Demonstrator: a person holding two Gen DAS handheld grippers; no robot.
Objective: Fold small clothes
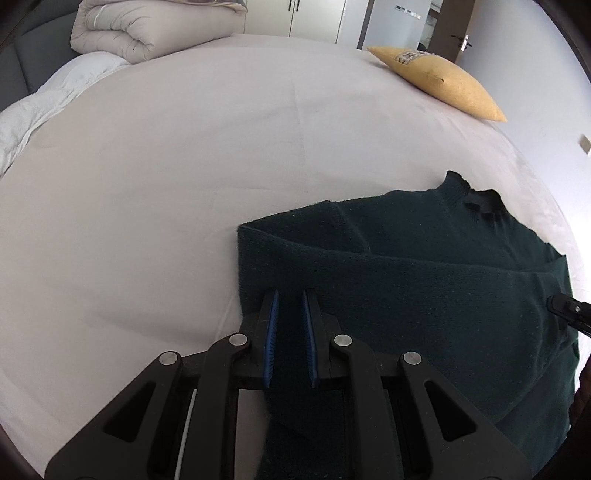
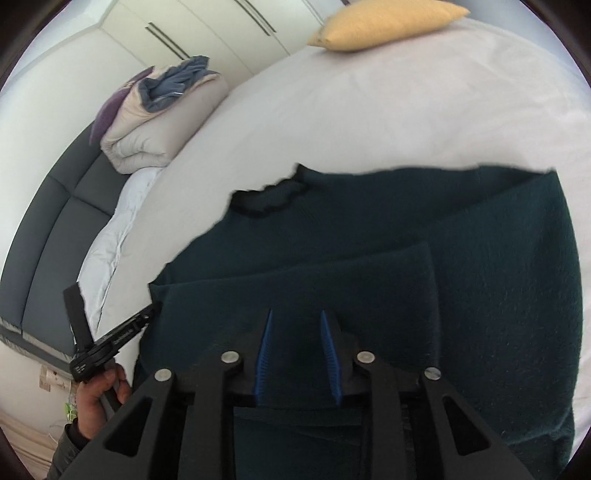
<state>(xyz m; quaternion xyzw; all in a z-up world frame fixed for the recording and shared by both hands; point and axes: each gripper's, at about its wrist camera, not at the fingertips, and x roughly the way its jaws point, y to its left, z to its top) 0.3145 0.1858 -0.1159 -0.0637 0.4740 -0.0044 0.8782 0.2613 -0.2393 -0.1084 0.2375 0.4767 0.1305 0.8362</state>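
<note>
Far off to the left of my left gripper [image 1: 290, 295], a folded beige quilt [image 1: 147, 31] sits at the back of the pale bed sheet [image 1: 166, 166], with a white duvet [image 1: 40, 110] bunched along the edge below it. My left gripper rests low on the near left edge of the dark green knitted sweater [image 1: 424, 266]; its blue-padded fingers [image 1: 271, 332] stand a little apart with a strip of the knit running between them, though I cannot tell whether they pinch it. The sweater lies flat ahead and to the right, sleeves folded across the body, collar pointing away. Beyond it lies a mustard yellow cushion [image 1: 443, 81]. My right gripper [image 2: 295, 314] hovers over the folded sleeve, fingers parted, fabric beneath them. To its left, my left hand [image 2: 99, 391] grips the other tool's handle.
</note>
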